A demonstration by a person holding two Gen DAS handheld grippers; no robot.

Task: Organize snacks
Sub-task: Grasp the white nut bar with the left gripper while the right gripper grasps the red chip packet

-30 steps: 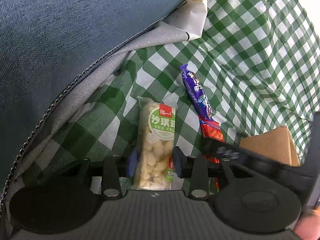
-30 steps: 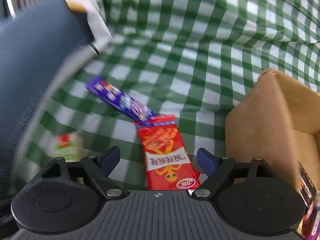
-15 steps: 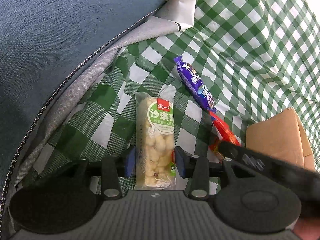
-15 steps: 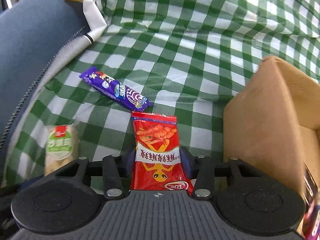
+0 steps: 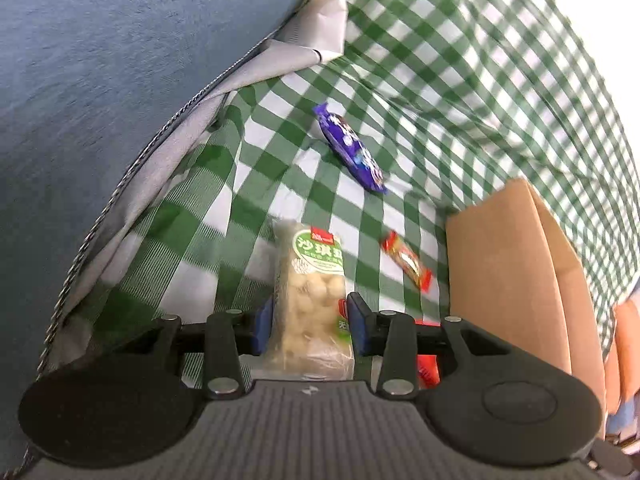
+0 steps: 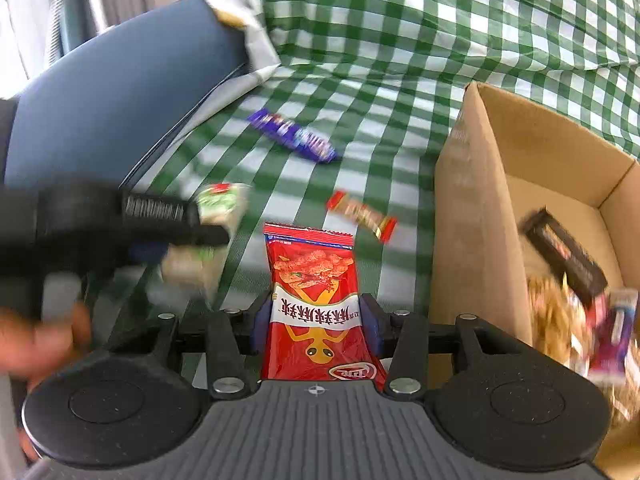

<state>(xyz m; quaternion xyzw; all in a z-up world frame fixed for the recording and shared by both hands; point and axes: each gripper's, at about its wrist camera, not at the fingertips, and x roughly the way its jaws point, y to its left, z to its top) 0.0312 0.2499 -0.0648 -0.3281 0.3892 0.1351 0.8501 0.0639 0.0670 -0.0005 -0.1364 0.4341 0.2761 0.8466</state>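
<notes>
Snacks are held in both tools at once; the left gripper [image 5: 310, 316] is clamped on the pale puffed-rice bar [image 5: 310, 280] with its green label, and the right gripper [image 6: 314, 320] is pinched tight on the red chip packet [image 6: 316, 304]; both packets look raised off the green checked cloth [image 5: 460, 60], the red one pointing away from its tool towards the far side; the open cardboard box [image 6: 472, 208] stands to the right, already holding a dark bar and some other wrappers; to do this step well, I would say each packet should travel right over the near wall of the box, clearing its rim before the jaws let go, and the 2 tools should go in one after the other so they do not knock together; both tools sit level and point away, the left one seen blurred at the left of the right view, near the blue bag [image 6: 120, 104]; 2 snacks lie loose on the cloth, a purple bar [image 5: 352, 152] further off and a small red candy [image 5: 406, 260] just beside the box, so the job seems only partly done
</notes>
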